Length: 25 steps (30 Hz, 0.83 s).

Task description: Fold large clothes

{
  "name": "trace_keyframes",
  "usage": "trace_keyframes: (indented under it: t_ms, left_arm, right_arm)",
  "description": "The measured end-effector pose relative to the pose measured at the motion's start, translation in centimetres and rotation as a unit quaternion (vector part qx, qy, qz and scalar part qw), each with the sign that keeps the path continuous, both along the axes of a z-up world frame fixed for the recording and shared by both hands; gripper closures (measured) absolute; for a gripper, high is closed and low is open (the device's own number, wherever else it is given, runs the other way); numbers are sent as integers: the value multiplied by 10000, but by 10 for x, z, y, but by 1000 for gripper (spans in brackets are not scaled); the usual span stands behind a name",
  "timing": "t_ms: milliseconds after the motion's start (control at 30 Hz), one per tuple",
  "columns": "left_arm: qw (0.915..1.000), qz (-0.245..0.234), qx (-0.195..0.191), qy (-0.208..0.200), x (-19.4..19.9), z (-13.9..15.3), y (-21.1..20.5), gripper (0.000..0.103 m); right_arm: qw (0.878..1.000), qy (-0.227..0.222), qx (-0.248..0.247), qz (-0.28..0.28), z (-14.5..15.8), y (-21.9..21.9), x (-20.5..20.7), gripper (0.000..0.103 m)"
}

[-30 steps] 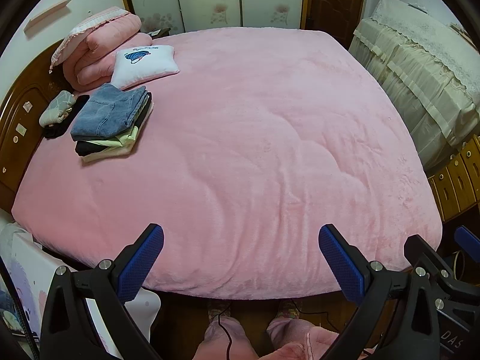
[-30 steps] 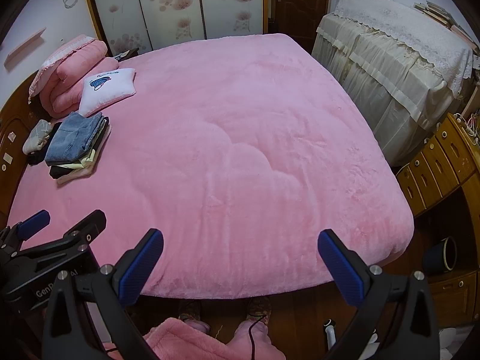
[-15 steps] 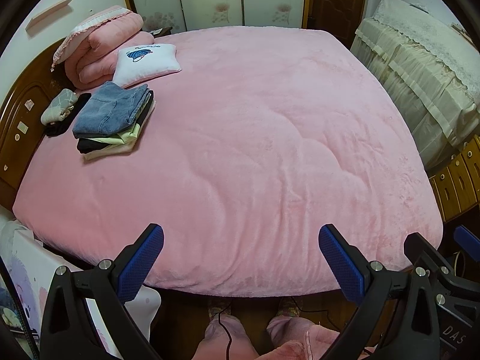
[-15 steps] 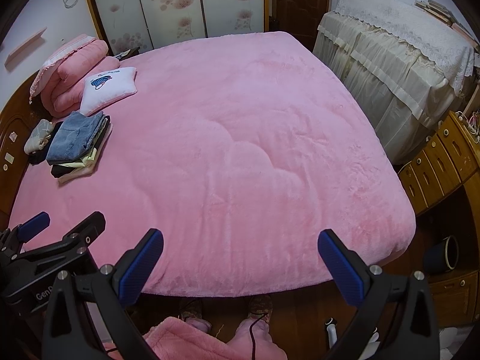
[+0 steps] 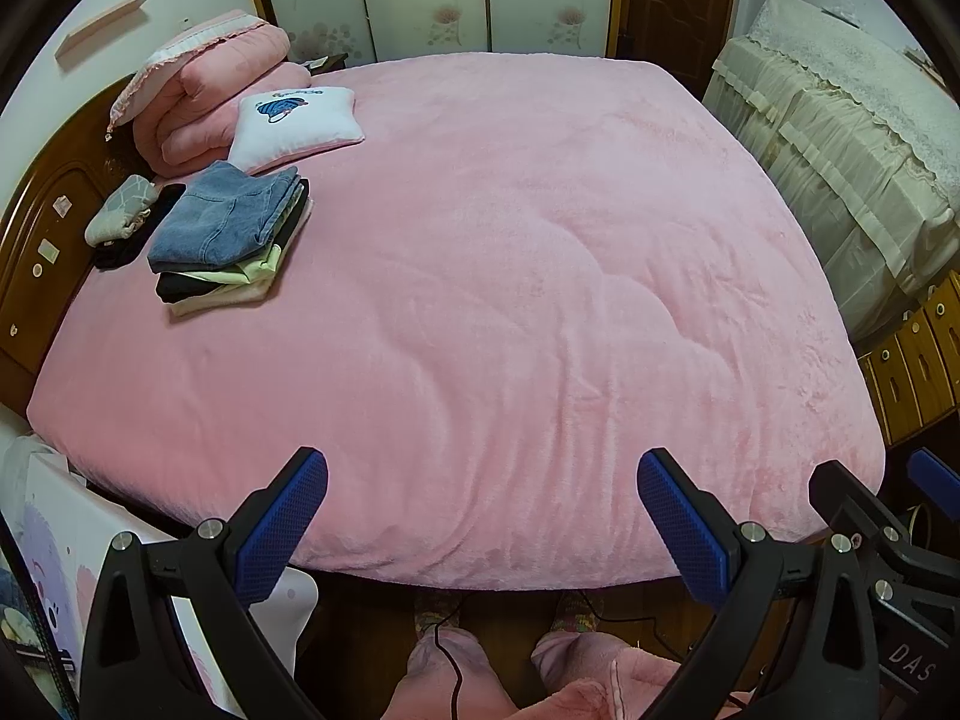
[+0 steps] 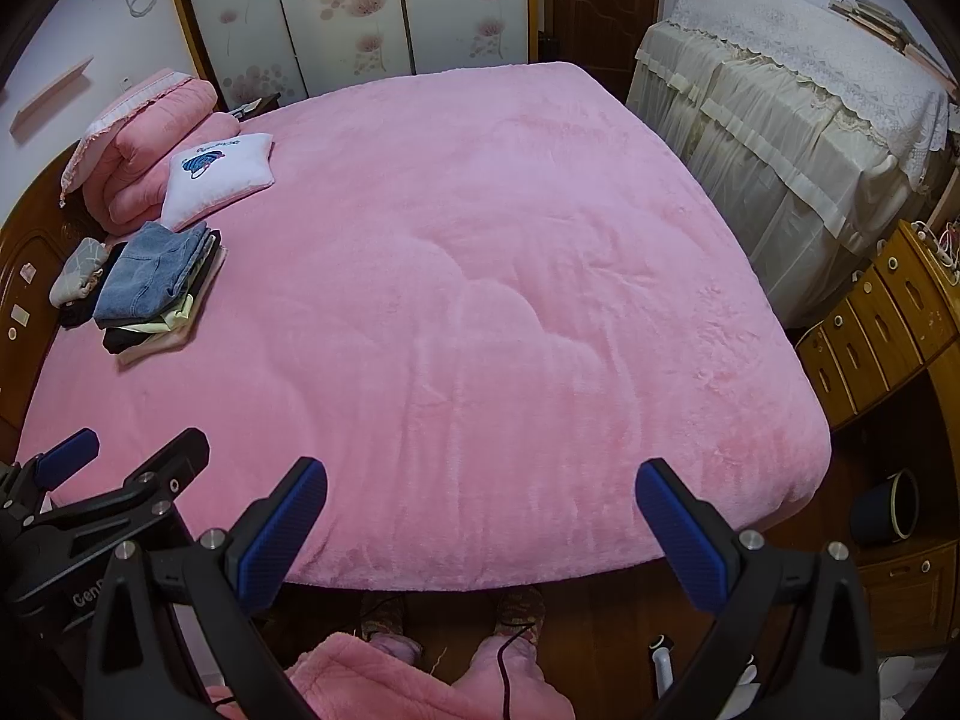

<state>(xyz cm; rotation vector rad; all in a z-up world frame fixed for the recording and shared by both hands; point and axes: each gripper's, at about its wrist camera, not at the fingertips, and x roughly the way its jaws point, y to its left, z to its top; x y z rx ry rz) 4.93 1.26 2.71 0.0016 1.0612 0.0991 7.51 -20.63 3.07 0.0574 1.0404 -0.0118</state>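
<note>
Left wrist view shows my left tongs (image 5: pixel 483 519) spread wide apart and empty above the near edge of the bed (image 5: pixel 510 312). My right tongs (image 6: pixel 480 528) are equally wide and empty, just beside them. Pink blanket (image 6: pixel 480 300) covers the whole bed, its broad middle bare. A pile of folded clothes (image 5: pixel 231 237) sits at the far left by the headboard (image 5: pixel 42 240), near a white pillow (image 5: pixel 294 123). Drawers (image 6: pixel 876 330) crowd the right edge.

A white embroidered cushion (image 5: pixel 295 125) leans against folded pink bedding (image 5: pixel 210 97) at the wooden headboard (image 5: pixel 45 222); lace-covered furniture (image 6: pixel 786 120) stands beside wooden drawers (image 6: pixel 870 324).
</note>
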Motion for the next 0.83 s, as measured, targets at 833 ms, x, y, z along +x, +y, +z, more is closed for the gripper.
trace_keyframes:
  t_ms: [833]
  left_arm:
    - [9997, 219, -14, -61, -10, 2, -22, 1]
  right_arm:
    - [9999, -20, -26, 109, 2, -16, -1, 0]
